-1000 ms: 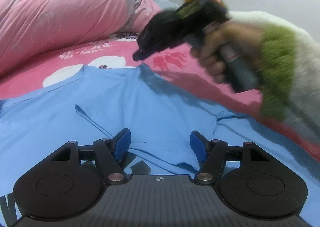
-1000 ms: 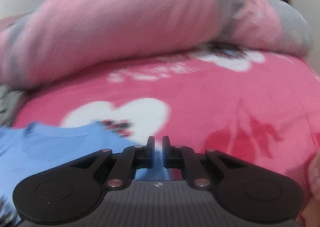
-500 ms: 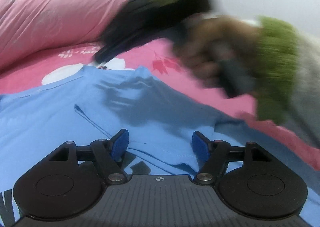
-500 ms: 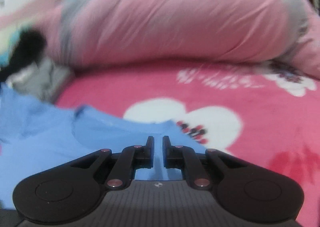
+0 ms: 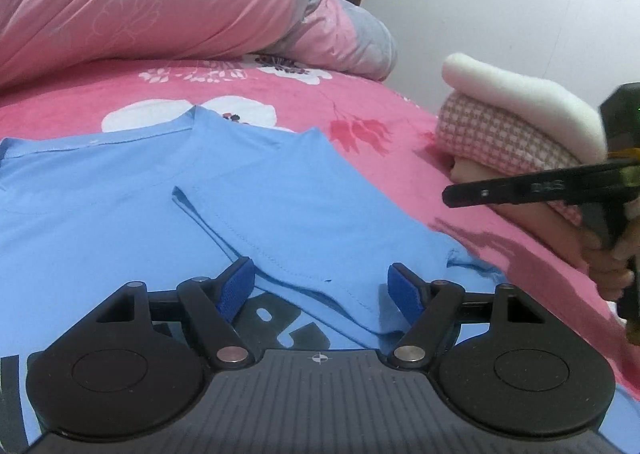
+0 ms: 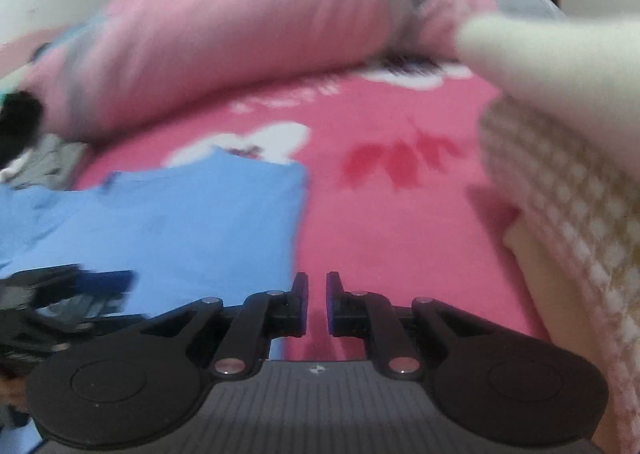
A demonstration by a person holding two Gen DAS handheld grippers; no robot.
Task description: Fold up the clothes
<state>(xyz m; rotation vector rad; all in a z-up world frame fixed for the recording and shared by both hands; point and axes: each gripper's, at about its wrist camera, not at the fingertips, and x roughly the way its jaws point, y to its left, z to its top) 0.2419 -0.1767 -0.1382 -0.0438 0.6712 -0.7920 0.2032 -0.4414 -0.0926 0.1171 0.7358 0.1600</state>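
Fig.: Blue T-shirt [image 5: 120, 189] lies flat on the bed [image 5: 400, 173], print side up; one side w/ its sleeve [image 5: 288, 221] is already turned in over the body. Pink quilt [image 5: 140, 1] is heaped behind; a stack of folded clothes [image 5: 520, 125] sits on the bed to the right, well apart from the shirt.

Left tool [image 5: 322, 290]: jaws opening, blue pads either side of the sleeve hem, not pressing on it; cloth released.

Right tool [image 6: 317, 304]: clenched nearly shut, nothing between the jaws; hovers over bare bedsheet just beside the shirt's folded edge. Right-wrist view is blurred, so fine detail is lost.

Step in hand (judged): first side fold done, tools letting go. Next move likely calls for taking the opposite side at shoulder and hem, then laying it across evenly w/o dragging the finished fold.
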